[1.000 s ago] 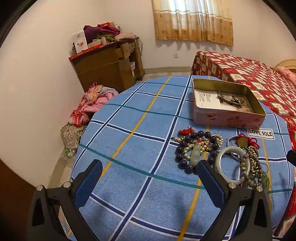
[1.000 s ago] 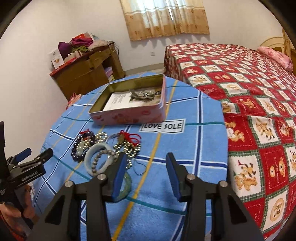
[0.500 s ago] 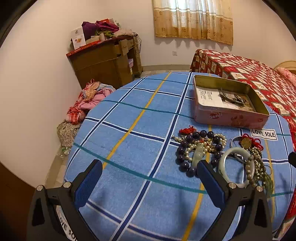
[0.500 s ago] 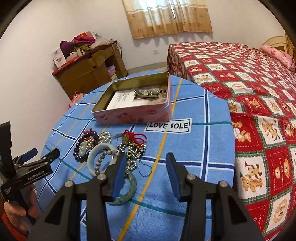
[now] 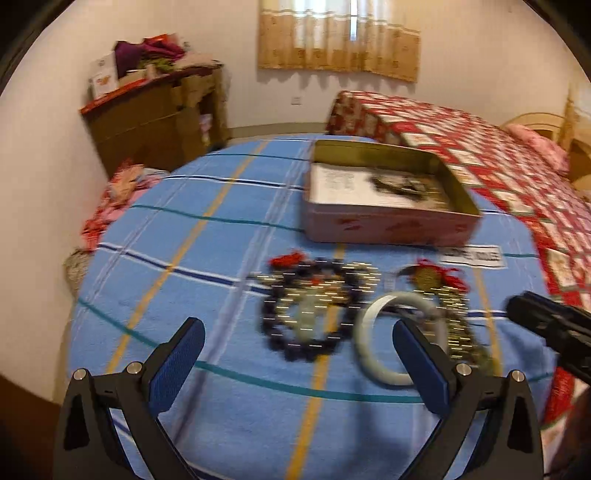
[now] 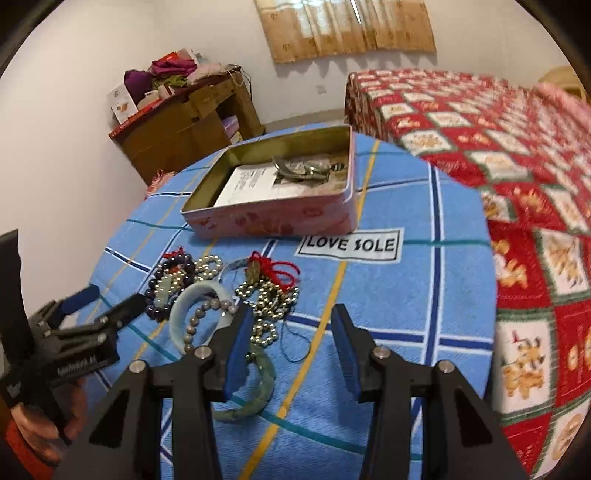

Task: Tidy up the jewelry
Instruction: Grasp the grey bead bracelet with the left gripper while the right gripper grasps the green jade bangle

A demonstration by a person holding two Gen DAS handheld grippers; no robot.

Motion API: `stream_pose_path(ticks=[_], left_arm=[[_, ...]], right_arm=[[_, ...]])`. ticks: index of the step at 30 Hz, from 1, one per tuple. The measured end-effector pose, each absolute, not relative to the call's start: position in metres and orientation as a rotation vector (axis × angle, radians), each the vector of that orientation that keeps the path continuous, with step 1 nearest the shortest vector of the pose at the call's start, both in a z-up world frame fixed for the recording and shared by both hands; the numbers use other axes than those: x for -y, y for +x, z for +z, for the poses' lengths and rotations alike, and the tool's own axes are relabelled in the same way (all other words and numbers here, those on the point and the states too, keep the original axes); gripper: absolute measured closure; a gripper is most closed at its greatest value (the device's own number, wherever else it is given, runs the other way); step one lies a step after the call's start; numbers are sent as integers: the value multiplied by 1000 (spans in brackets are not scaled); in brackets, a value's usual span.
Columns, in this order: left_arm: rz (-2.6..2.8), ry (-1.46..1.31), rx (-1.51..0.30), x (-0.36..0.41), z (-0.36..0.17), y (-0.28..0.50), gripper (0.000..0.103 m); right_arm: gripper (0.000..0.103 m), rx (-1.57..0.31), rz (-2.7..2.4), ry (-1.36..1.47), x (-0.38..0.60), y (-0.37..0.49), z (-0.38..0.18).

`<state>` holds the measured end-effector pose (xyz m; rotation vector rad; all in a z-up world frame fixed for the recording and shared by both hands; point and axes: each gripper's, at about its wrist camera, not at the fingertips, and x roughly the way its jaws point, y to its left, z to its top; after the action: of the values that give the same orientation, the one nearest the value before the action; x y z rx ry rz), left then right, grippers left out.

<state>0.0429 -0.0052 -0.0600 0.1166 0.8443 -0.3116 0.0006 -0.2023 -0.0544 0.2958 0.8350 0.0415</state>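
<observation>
While both tools [image 5: 297,350] [image 6: 291,345] hang open and empty, the pale bangle [image 6: 192,306] near the tin [image 6: 273,218] looks rigid, slippery, breakable: grip its rim.

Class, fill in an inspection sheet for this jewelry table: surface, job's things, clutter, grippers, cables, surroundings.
Surface: round table, blue plaid cloth.
Job's things: open pink tin holding a paper and metal pieces; dark bead bracelet, pale bangle, green bangle and gold beads with red cord heaped in front of it.
Clutter: nothing seen.
Grippers: left gripper open, empty; right gripper open, empty.
Cables: nothing seen.
Surroundings: bed, cardboard boxes, curtain.
</observation>
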Motion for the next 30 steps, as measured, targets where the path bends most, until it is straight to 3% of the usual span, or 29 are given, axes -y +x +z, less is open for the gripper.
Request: stream_pose_path(ticks=[4,5,6,8,11,13,14,16,18,30], left_arm=[[-422,119,-856,30,-59,37,2],[-437,120,-862,34,-60,37,11],[-461,120,-873,39,-62,38,30],[-503,111,-924,50,-70,42,45],[-516,123,-913,61,-77,43,48],[-572,115,-935,67,-80,42,60],[-592,108,-943,68,-81,42,72],[-633,92,-949,69,-85,39,79],[-662,79,-945,66,-84,37,93],[-622,33,-790,25,-35,36,95]], right_arm=[[56,-818,18,276,205,-9,-50],[56,-816,15,279,207,-12,-49],[56,-814,12,282,209,-15,-49],[56,-814,-1,289,213,-20,-49],[56,-826,-5,318,219,-27,-52],[56,-832,1,326,219,-29,-54],[56,-837,8,324,218,-30,-55],[56,-851,34,317,214,-31,-58],[56,-865,51,310,210,-31,-60],[56,-928,134,211,178,-18,-71]])
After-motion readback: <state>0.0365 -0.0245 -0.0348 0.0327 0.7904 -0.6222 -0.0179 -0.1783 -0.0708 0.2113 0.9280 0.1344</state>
